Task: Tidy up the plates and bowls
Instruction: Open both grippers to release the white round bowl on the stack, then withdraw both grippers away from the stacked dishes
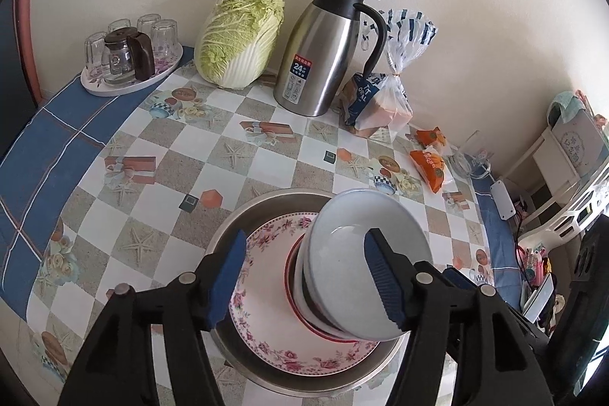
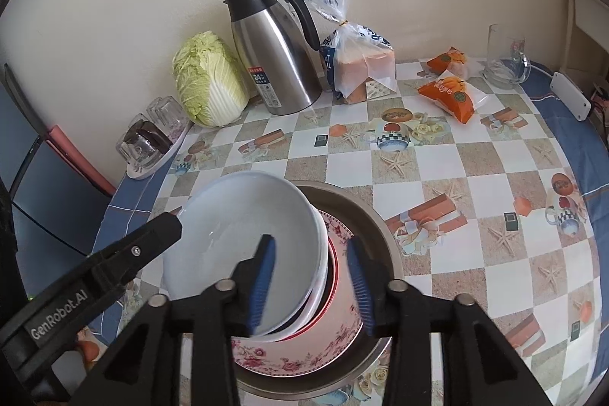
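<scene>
A steel basin point(image 1: 266, 206) point(image 2: 365, 212) stands on the table near the front. In it lies a floral plate point(image 1: 266, 295) point(image 2: 304, 360) with a red-rimmed bowl point(image 1: 293, 276) point(image 2: 330, 280) on it. A pale white bowl point(image 1: 361, 234) point(image 2: 243, 234) sits tilted on top of the stack. My left gripper point(image 1: 304, 276) is open, its jaws spread wide, one over the plate and one over the white bowl's inside. My right gripper point(image 2: 310, 286) is open, one finger inside the white bowl, the other outside the stack. The left gripper's finger point(image 2: 152, 234) shows beside the bowl's left rim.
Along the wall stand a steel thermos jug point(image 1: 323, 52) point(image 2: 274, 56), a napa cabbage point(image 1: 239, 37) point(image 2: 207, 78), a bagged bread loaf point(image 1: 380, 101) point(image 2: 361, 63) and a tray of glasses point(image 1: 129, 63) point(image 2: 152, 143). Orange snack packs point(image 1: 430, 162) point(image 2: 453, 94) and a glass mug point(image 1: 470, 155) point(image 2: 506, 56) lie right.
</scene>
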